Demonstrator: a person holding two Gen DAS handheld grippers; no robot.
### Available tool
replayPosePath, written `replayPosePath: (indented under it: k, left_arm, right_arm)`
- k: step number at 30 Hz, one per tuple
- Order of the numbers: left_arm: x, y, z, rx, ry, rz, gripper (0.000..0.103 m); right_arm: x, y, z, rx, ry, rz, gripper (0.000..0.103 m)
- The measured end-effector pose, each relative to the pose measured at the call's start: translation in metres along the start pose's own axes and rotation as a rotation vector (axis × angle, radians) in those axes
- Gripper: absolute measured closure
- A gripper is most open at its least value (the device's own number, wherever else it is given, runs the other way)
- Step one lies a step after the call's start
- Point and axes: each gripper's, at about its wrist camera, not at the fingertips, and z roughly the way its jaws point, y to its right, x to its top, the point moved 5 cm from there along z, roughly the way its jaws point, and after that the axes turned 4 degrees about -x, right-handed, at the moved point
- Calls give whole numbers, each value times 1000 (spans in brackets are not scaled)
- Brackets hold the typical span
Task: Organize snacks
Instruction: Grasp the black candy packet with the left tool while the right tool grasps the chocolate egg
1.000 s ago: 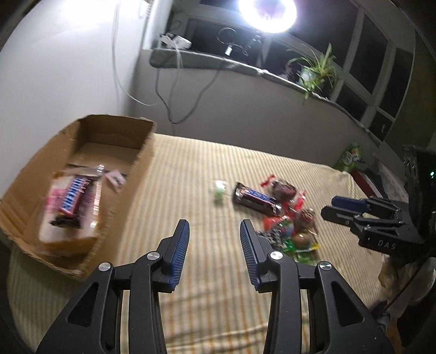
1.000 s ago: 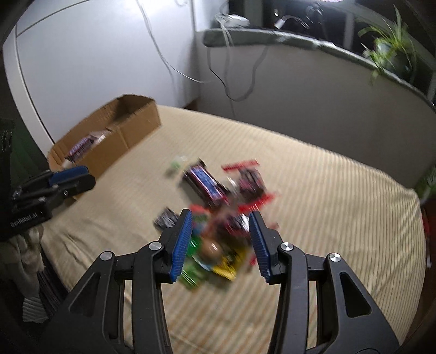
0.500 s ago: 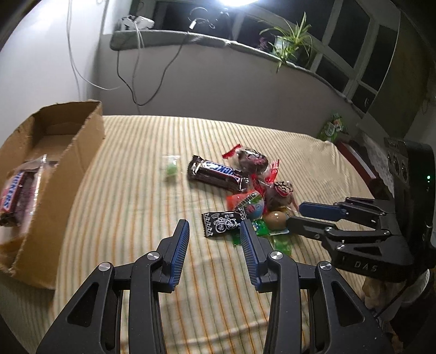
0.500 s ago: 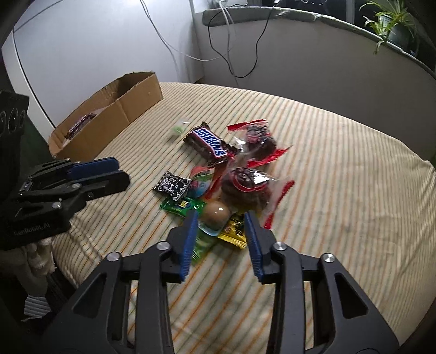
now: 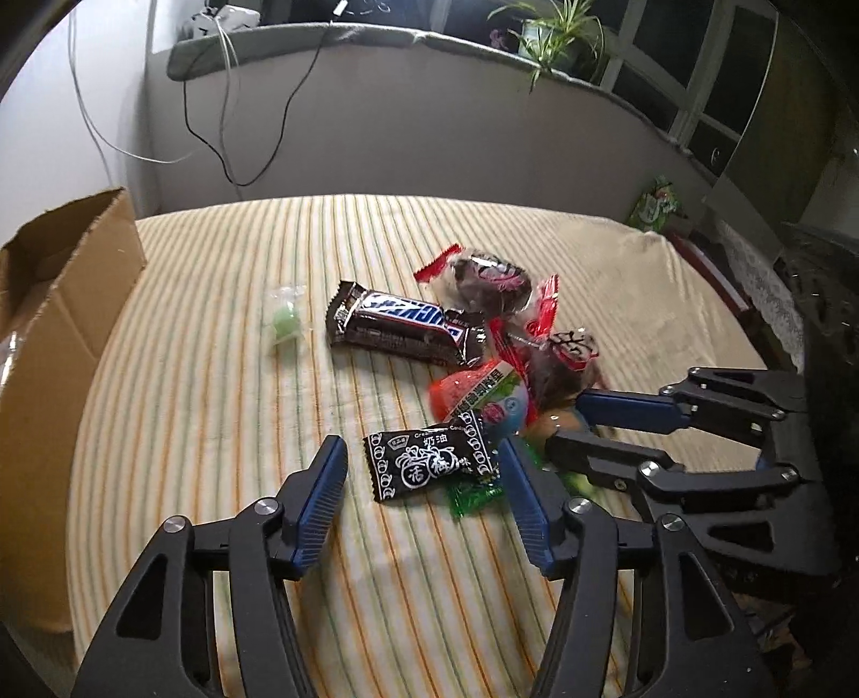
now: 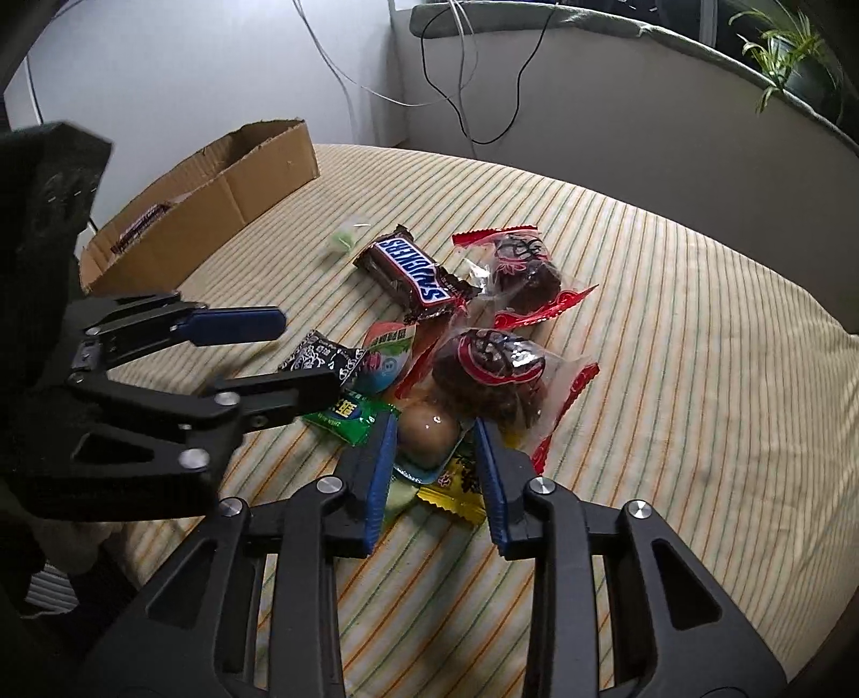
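Box [image 5: 59,300] of brown cardboard stands at the left edge of the striped cloth [image 5: 215,419], with a wrapped bar lying inside it in the right wrist view. Right of it, apart from the rest, lies a small green sweet [image 5: 285,322] in clear wrap. Next comes the pile: a Snickers bar [image 5: 405,327], two dark cakes in red-edged bags [image 6: 523,268], an orange and white pack [image 5: 478,392], a black sachet [image 5: 429,462] and a green sachet [image 6: 349,413].

Left gripper [image 5: 421,483] tilts steeply down over the black sachet, its jaws opening, one blue pad on each side of the sachet and neither touching it.

Right gripper [image 6: 435,445] also tilts steeply down at the near right edge of the pile. Its jaws are closing around a brown egg in a clear pack [image 6: 429,429]; the pads stand just beside it, and I cannot tell if they press yet. A yellow sachet [image 6: 456,483] lies under it.

Behind the bed runs a grey ledge [image 5: 376,43] with cables hanging down the wall, and a potted plant [image 5: 558,32] stands at its right end by the window.
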Motion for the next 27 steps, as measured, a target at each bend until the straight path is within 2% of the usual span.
replayPosePath:
  k: [5,8,10,15,16,21,27]
  left_arm:
    - [0,-1,6,10,0,5,45]
    - [0,-1,6,19,6,14,49]
    - [-2,-2,3,16,11,18,63]
    - [-5,-3,1,23,16,30,68]
    - [-4,0,2,27,18,34,75]
    - [-4,1,2,19,21,29,90]
    - [-5,-3,-1,4,30,9,93]
  right_arm:
    - [0,-3,4,-22,5,-29,72]
    - [0,-2,4,-20,6,-30,72]
    - [-1,-2,4,-22,7,-32,72]
    - [0,-4,5,-26,10,-32,74]
    - [0,-4,4,-27,10,-33,75]
    - [-2,-4,2,-27,13,-29,76]
    - [-3,-1,-3,-25,21,-10,77]
